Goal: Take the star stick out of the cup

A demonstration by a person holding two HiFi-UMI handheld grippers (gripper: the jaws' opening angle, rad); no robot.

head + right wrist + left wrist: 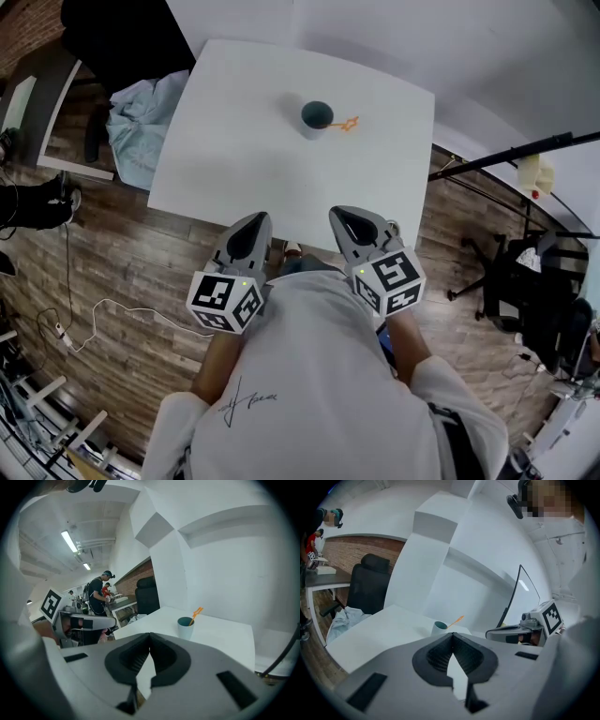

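A teal-lined pale cup [316, 117] stands on the white table [234, 169] toward its far side, with an orange star stick [348, 123] leaning out of it to the right. The cup [438, 627] and stick [456, 620] show small in the left gripper view, and the cup [185, 626] and stick [196, 614] again in the right gripper view. My left gripper [250, 228] and right gripper [349, 221] hover side by side at the table's near edge, well short of the cup. Both have their jaws shut with nothing between them.
A black office chair [117, 42] and a light blue cloth [141, 117] sit at the table's left. A dark desk [42, 108] stands further left. Cables [103, 319] lie on the wood floor. A stand and gear [525, 281] are at the right. People stand in the background [98, 599].
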